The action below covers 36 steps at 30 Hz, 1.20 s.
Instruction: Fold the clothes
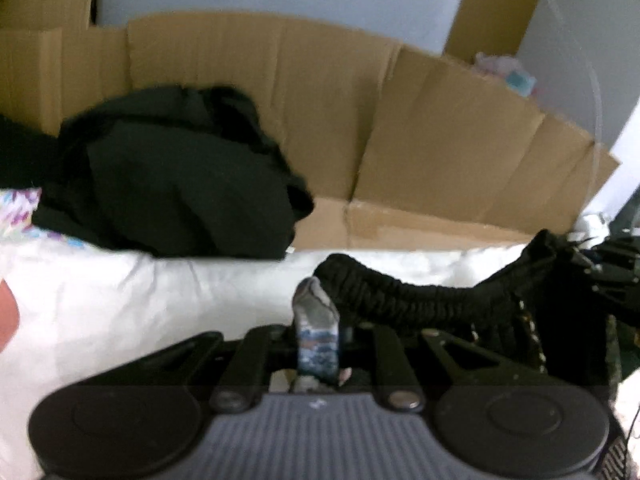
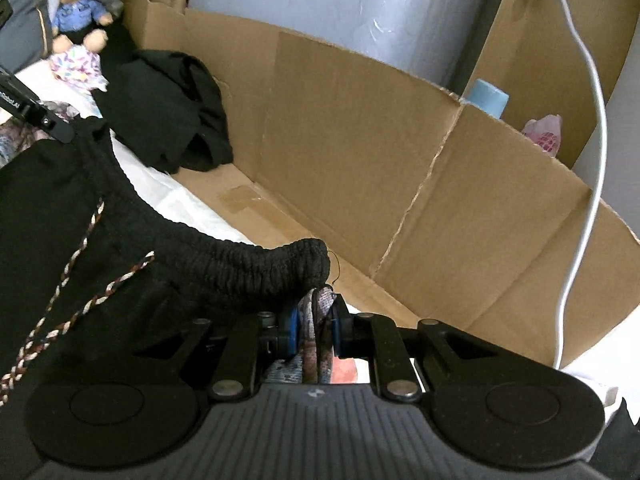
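Note:
A black garment with an elastic waistband and braided drawstrings hangs stretched between my two grippers. In the right wrist view my right gripper is shut on one end of the waistband, which bunches just above the fingertips. The left gripper shows at the upper left, holding the other end. In the left wrist view my left gripper is shut with the waistband end bunched at its tips. From there the band runs right to the right gripper.
A second black garment lies crumpled on the white bedding against a folded cardboard wall. Behind are a teddy bear, a floral cloth, a blue cylinder, a pink bag and a hanging white cable.

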Motion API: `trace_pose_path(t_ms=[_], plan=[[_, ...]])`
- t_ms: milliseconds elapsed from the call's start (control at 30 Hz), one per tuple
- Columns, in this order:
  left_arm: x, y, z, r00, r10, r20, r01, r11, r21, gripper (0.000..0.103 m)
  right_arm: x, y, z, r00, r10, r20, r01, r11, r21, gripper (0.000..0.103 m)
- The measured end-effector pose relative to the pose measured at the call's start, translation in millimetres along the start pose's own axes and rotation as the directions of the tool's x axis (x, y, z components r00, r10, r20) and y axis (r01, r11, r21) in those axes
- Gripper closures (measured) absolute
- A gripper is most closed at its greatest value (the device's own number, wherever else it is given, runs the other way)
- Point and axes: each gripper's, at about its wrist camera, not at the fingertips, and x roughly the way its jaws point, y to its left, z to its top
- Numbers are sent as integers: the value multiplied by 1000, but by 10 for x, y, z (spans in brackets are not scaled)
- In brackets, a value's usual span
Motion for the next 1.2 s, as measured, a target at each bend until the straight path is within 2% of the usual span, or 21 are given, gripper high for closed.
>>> trace_pose_path(t_ms=[67, 133, 200, 233, 267, 300, 633, 833, 867, 967, 1067, 1200], plan=[[127, 19, -59, 997, 29, -75, -30, 999, -17, 63, 135, 37, -37, 999, 20, -45, -20, 1000, 15, 84], [182, 3, -117, 991, 82, -106, -81, 997, 11, 55, 239, 71, -87, 994, 46, -98, -43, 999, 33, 75], [125, 40, -171, 992, 78, -96, -79, 997, -8, 48, 224, 60, -119, 993, 57, -108, -52, 997, 50, 55], [103, 55, -179, 993, 76, -95, -79, 997, -21, 45, 208, 52, -132, 992, 62, -109, -56, 997, 59, 41], [51, 91, -193, 993, 73, -95, -77, 996, -45, 44, 189, 41, -140, 992, 70, -107, -64, 996, 64, 33], [-9, 115, -203, 993, 71, -94, -77, 996, -54, 44, 146, 14, -150, 992, 76, -100, -69, 995, 70, 31], [-671, 244, -264, 990, 110, -88, -116, 991, -66, 40, -354, -190, -47, 996, 57, -71, -47, 988, 145, 30], [-1429, 234, -372, 990, 132, -43, -134, 989, -61, 40, -910, -191, 141, 998, 52, -39, -46, 988, 148, 30], [-1680, 239, -426, 990, 138, -29, -139, 988, -62, 40, -1036, -175, 177, 998, 51, -32, -46, 989, 140, 30], [-2069, 237, -539, 989, 146, -17, -146, 988, -55, 40, -1311, -138, 260, 999, 47, -14, -45, 991, 128, 30], [-2552, 337, -757, 987, 161, -8, -162, 985, -53, 40, -1619, -34, 362, 999, 39, 8, -40, 992, 117, 30], [-2985, 443, -1054, 983, 183, -14, -184, 981, -61, 40, -2040, 185, 457, 999, 44, 31, -47, 995, 91, 30]])
